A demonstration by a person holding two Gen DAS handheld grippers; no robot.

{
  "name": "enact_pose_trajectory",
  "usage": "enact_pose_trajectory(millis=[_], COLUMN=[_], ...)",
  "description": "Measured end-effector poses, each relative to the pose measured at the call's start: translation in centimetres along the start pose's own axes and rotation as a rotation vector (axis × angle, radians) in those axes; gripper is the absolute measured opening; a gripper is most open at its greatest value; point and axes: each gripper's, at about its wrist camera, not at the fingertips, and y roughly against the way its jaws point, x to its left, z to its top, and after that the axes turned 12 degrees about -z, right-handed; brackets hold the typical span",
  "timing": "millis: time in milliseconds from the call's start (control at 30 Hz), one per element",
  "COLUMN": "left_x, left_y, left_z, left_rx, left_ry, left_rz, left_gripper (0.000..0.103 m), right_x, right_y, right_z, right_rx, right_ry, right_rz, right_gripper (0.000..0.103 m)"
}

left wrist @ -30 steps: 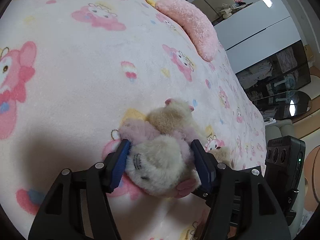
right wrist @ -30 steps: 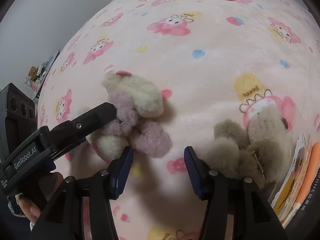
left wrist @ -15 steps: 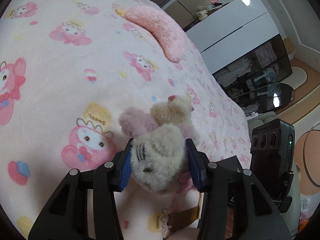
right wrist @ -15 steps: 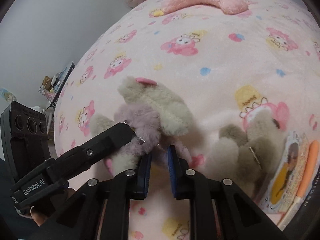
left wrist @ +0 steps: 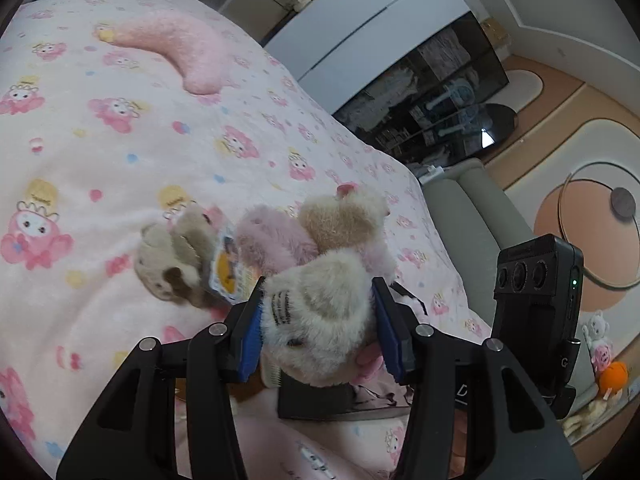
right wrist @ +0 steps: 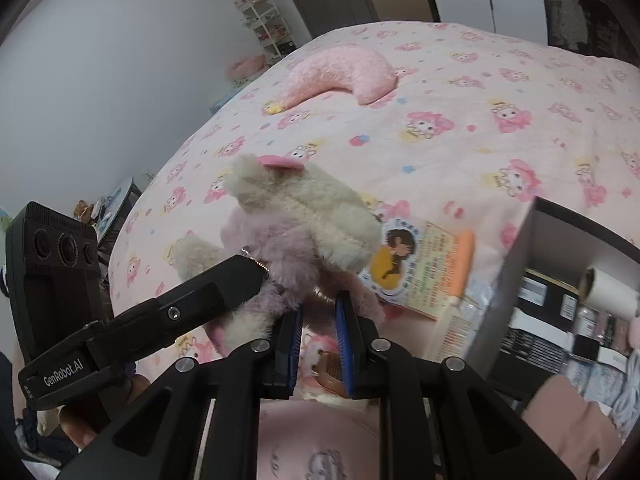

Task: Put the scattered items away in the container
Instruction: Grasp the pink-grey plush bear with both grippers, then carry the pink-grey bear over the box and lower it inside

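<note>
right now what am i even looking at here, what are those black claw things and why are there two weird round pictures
The black claws are hand-held grippers, one in each of a person's hands; there is no robot arm. Each carries a wide-angle camera looking along its two fingers, hence the two round, bent pictures.

In the left gripper's picture, the left gripper squeezes the cream and pink plush toy between its blue pads. In the right gripper's picture, the right gripper is closed on a lower pink part of the same toy, so both hold it, lifted over a bed with a pink cartoon blanket.

On the blanket lie a pink crescent pillow, a smaller beige plush and a printed card package. The dark box at the right edge may be the container.
</note>
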Motion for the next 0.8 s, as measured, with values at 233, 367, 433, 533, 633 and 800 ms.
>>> enact_pose_trajectory(millis=[233,367,433,533,633,800], left_x=[-6.2,-9.4,-10.0,-9.3,-7.7,-6.5], left_y=[-9.9,-16.6,-19.6,-22.5,-24.3,-26.4], left_z=[-3.2,-3.4,-3.3,-3.5,-4.0,-4.5], left_rx=[0.167,0.221,0.241,0.27,0.306,0.321], left_ry=[-0.061,-0.115,-0.12,-0.096,-0.053,-0.025], left_rz=[-0.057,-0.062,-0.065,-0.069,-0.064,-0.032], left_gripper=[0.049,0.049,0.05,0.049,0.049,0.05], right_x=[-9.3,-15.0,-17.9,-21.5,-24.2,-25.1], right_y=[4.6,5.9,6.1,5.4,4.0,2.2], right_z=[-3.5,-3.2,-2.6,-2.2,-2.9,-2.9], right_rx=[-0.016,-0.011,-0.015,-0.018,-0.024,-0.013], right_ry=[-0.084,-0.084,-0.095,-0.152,-0.234,-0.215], right_rz=[-0.108,-0.226,-0.263,-0.278,-0.243,-0.314], right_gripper=[0.015,0.015,0.015,0.015,0.015,0.015])
